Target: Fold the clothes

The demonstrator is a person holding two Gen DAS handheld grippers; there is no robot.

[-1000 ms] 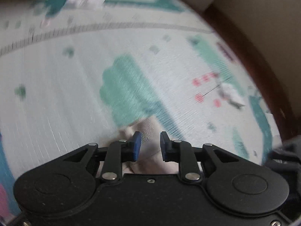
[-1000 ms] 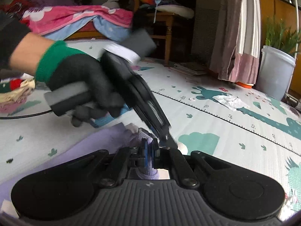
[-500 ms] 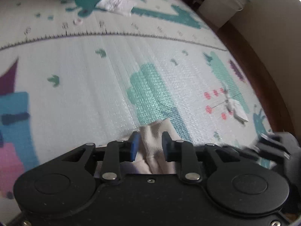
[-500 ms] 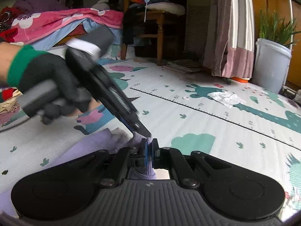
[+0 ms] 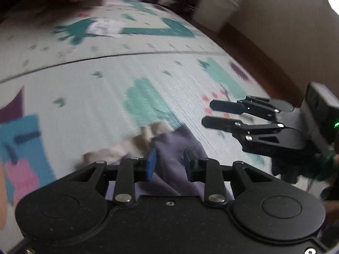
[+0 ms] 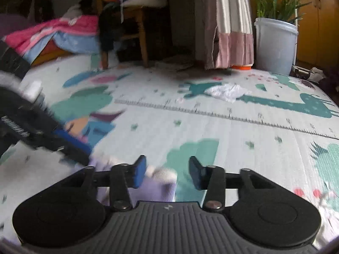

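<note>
Two grippers over a printed play mat, left fingers apart, right fingers opening, purple garment below.

A pale foam play mat printed with teal dinosaurs, clouds and a ruler line covers the floor. A purple garment with a beige cuff (blurred) lies on it near its near edge; crumpled white cloth lies well apart toward the far edge
</note>
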